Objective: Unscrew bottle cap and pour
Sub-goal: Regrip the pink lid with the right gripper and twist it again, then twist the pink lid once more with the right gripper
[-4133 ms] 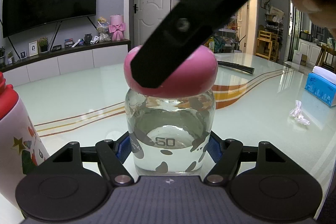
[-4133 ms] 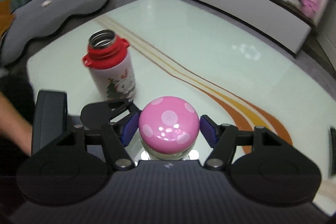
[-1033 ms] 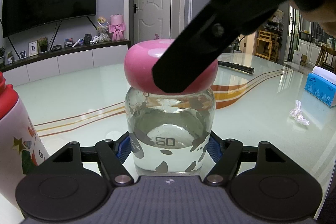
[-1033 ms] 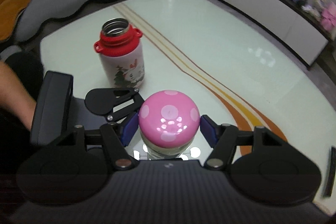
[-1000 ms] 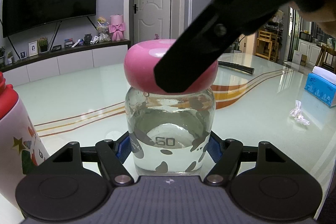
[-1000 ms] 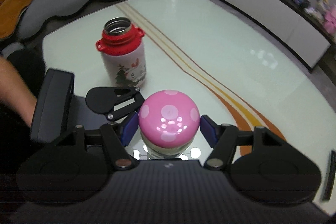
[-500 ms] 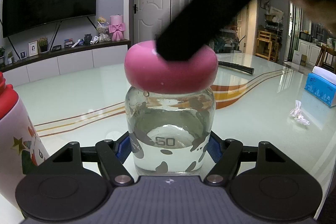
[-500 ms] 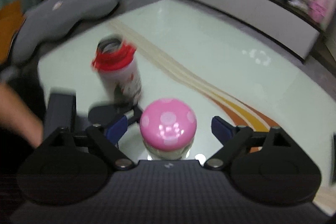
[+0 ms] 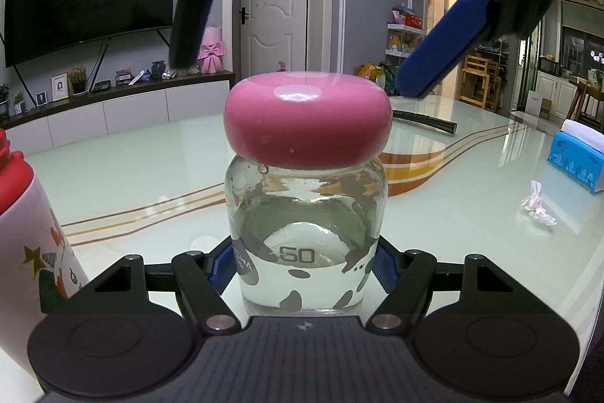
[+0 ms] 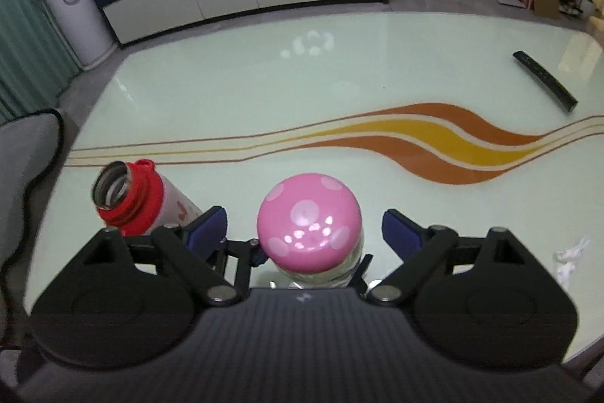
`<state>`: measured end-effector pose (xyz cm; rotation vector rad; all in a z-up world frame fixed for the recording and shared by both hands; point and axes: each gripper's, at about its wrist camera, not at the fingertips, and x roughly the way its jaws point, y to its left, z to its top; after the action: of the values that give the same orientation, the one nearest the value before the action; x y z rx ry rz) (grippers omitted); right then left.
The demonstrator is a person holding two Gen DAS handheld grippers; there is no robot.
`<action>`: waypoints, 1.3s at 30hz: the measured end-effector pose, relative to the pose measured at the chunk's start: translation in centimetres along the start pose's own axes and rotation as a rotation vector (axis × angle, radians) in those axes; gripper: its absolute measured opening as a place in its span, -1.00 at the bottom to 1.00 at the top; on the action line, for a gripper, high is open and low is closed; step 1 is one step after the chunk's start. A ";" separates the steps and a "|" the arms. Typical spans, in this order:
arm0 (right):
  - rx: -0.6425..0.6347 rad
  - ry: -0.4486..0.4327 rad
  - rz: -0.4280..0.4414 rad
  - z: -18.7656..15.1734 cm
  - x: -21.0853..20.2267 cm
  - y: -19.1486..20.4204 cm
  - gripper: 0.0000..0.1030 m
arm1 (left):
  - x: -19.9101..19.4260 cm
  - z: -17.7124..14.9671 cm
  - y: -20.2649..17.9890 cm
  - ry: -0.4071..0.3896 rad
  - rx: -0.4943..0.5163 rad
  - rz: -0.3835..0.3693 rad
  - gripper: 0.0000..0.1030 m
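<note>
The unscrewing is mid-way: the right gripper [image 10: 305, 231] stands over the pink cap [image 10: 308, 222] with its jaws spread, having just been closing in a little, the cap between them but untouched, a clear gap on each side. It looks like a fresh bite is being taken for another twist, so the next move calls for closing squarely on the cap's sides and turning. The left gripper [image 9: 304, 263] is clamped on the glass bottle [image 9: 305, 237], which stands on the table [image 10: 234, 93] and seems about half full of clear liquid. Just beside it stands the red-topped flask [image 10: 130, 199], open-mouthed; its contents cannot be made out.
</note>
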<state>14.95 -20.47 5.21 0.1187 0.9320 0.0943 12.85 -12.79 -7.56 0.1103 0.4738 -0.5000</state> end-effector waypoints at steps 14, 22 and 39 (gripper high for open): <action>-0.099 0.004 -0.007 -0.5 1.3 0.2 0.25 | 0.1 -0.2 0.1 -0.001 0.000 0.000 0.43; -0.243 0.011 0.062 -0.5 1.2 -0.3 0.25 | 0.0 -0.2 -0.1 -0.001 -0.001 0.000 0.43; -0.715 0.087 0.272 1.1 1.5 -0.7 0.26 | 0.0 -0.2 0.0 -0.001 0.000 -0.001 0.43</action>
<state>16.76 -21.02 4.56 -0.4258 0.9164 0.6801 12.72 -12.73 -7.75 0.1092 0.4726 -0.5013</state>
